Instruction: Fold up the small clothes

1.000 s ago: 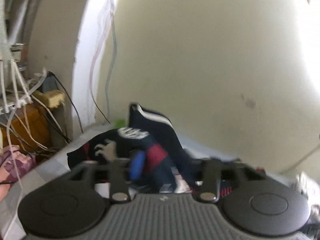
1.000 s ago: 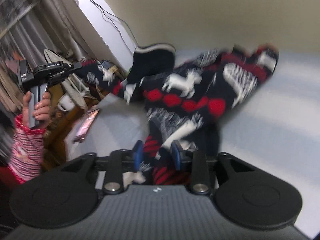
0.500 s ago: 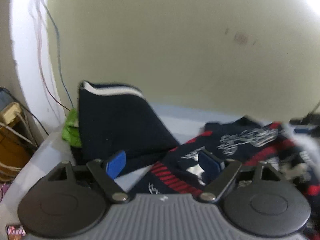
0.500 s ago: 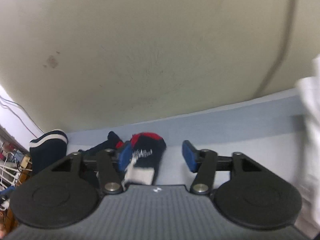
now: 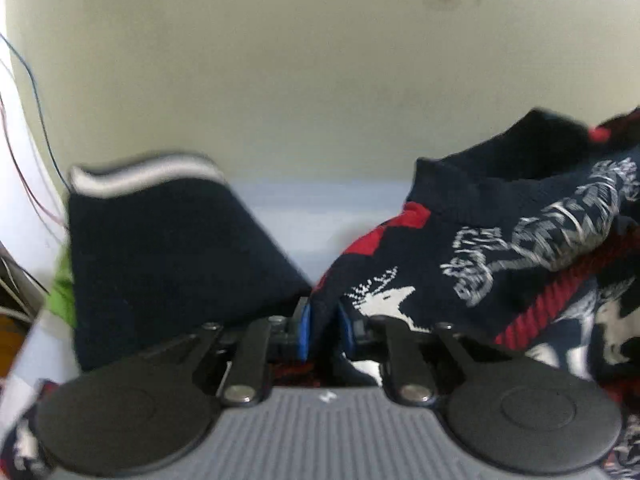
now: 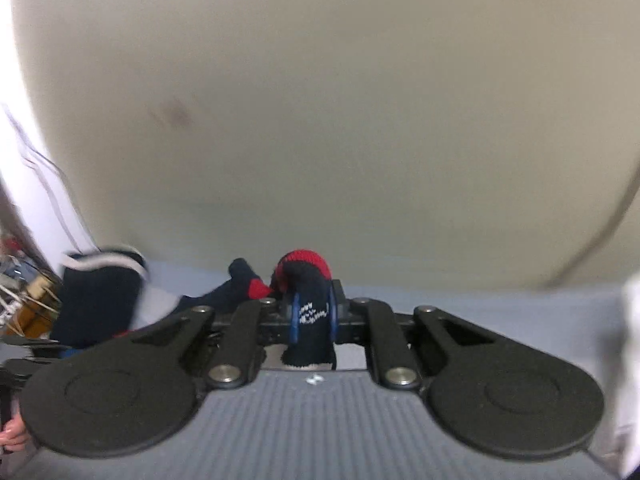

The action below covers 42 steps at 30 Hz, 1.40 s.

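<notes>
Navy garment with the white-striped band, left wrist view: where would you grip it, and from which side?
Grip the navy garment at its white-striped band, coming from above. The band stands up as a free top edge, while the lower body is crowded by the patterned sweater and left gripper.

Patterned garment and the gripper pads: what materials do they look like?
Garment: looks like knitted yarn, soft and matte; stitch texture shows in the white reindeer and ribbed red band, fibre unclear. Pads: blue, smooth, probably rubber or soft plastic; only thin edges show around the pinched fabric. Both the left gripper and the right gripper are clamped on it.
</notes>
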### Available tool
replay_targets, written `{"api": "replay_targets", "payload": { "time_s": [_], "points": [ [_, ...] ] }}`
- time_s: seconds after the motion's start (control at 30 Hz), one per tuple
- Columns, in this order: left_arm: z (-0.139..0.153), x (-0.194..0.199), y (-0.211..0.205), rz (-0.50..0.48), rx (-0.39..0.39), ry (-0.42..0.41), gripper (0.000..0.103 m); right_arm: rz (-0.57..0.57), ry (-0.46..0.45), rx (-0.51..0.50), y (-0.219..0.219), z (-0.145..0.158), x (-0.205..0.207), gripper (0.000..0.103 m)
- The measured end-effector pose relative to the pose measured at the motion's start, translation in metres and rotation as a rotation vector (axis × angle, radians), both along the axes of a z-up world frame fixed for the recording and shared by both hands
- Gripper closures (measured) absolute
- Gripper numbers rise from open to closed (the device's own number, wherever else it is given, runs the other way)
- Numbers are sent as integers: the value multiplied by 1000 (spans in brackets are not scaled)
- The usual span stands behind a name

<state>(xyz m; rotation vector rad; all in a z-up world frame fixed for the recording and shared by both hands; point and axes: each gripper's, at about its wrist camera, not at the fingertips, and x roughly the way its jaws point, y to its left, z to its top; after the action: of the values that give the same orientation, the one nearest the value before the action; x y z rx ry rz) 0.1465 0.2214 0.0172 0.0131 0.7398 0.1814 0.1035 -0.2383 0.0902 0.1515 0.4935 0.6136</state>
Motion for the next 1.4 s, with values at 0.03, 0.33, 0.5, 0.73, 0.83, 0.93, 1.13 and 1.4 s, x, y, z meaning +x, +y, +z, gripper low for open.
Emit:
{"api": "replay_targets", "payload": {
  "time_s": [0.03, 0.33, 0.5, 0.73, 0.83, 0.93, 1.13, 1.4],
  "points": [
    [14, -12, -3, -3, -3, -48, 88, 5, -63, -8, -7, 19, -18, 87],
    [158, -139, -22, 6, -37, -507, 89, -25, -494, -49, -74, 162, -171, 87],
    [217, -222, -40, -4, -29, -727, 89, -65, -670, -40, -91, 212, -230, 87],
    [280, -294, -59, -16, -27, -960, 89, -93, -838, -37, -63, 258, -250, 87],
    [309, -323, -63, -13, -8, -1054, 89, -91, -884, -51, -58, 276, -264, 87],
    [337, -335, -74, -26, 26, -1122, 89, -92, -925, -53, -45, 296, -277, 87],
    [358, -346, -94, -36, 132, -1183, 89, -102, -941, -13, -55, 316, -282, 87],
    [340, -284, -112, -28, 165, -1060, 89, -123, -832, -26, -33, 295, -237, 87]
  ]
}}
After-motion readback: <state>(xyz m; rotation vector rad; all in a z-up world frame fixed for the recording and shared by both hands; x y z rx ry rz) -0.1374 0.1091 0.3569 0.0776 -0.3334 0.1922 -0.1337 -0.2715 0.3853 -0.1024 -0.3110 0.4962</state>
